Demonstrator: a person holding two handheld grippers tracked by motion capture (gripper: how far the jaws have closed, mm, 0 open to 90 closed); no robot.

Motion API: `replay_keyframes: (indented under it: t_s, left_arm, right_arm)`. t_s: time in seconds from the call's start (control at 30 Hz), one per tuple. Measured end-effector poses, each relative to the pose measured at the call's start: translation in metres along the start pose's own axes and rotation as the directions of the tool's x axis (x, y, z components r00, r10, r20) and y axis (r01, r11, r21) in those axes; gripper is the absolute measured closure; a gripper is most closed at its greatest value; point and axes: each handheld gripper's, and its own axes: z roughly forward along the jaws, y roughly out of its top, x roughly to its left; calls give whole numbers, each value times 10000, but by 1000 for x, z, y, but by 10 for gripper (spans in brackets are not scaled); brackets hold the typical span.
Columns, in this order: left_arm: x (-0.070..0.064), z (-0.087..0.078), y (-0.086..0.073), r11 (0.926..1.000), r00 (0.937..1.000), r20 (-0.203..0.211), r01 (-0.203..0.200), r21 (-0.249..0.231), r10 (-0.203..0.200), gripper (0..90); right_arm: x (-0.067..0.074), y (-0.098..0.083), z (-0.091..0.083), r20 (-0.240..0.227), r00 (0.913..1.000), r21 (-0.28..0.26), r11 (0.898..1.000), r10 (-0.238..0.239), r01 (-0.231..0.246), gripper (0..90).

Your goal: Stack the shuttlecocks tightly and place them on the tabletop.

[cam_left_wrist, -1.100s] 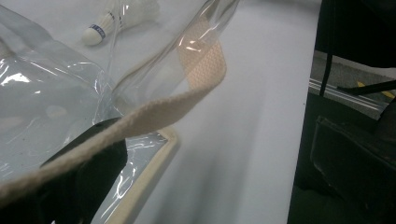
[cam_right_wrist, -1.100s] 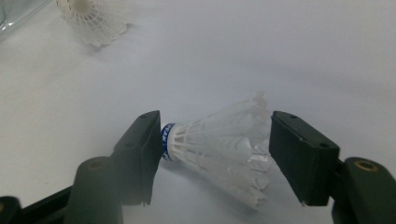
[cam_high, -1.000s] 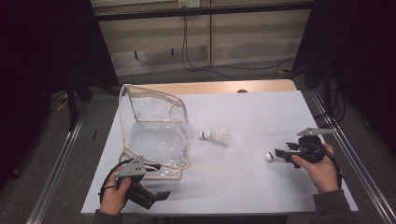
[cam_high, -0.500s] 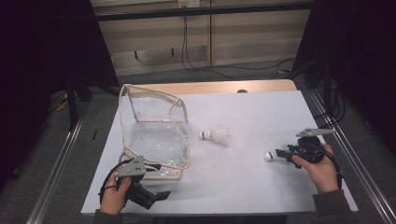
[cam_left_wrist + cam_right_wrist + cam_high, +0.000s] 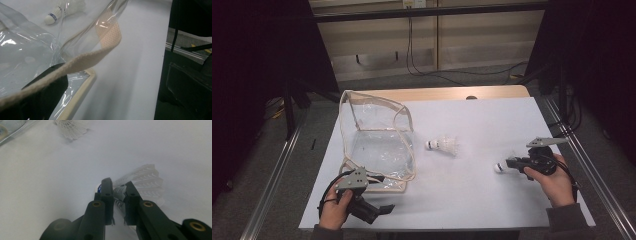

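White shuttlecocks [image 5: 445, 145], clear bag [image 5: 379, 145] with cream trim, black tongs [image 5: 117, 195].

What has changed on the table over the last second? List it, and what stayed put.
The right gripper has just been closing its jaws and now pinches the near shuttlecock. Staying put: both hands, the left gripper at the clear bag, and the other shuttlecock.

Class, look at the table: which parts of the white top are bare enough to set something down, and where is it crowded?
Bare: the far right of the table beyond the loose shuttlecock, and the near middle between the two hands. Crowded: the left, where the clear bag stands, and the right edge, where the right tongs grip a second shuttlecock.
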Motion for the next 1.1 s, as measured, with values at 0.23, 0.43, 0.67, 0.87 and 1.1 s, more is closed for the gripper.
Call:
replay_keyframes:
  t_s: [0.23,0.43,0.67,0.87,1.1]
  left_arm:
    - [0,0,0,10000,10000,-3,9,-10,-9,38]
    - [0,0,0,10000,10000,-7,-10,17,10,38]
    - [0,0,0,10000,10000,-20,-19,38,19,38]
    - [0,0,0,10000,10000,-9,1,-39,-1,38]
    - [0,0,0,10000,10000,-34,19,-20,-19,38]
  right_arm:
    - [-1,0,-2,-30,9997,-379,9990,235,-236,898]
    - [1,1,0,-210,9990,-989,9943,385,-403,899]
    - [10,7,11,-337,9994,-1068,9942,52,-88,892]
    - [9,4,11,-178,9996,-382,9991,-208,201,842]
    - [5,-1,7,-278,9988,126,9991,-410,414,862]
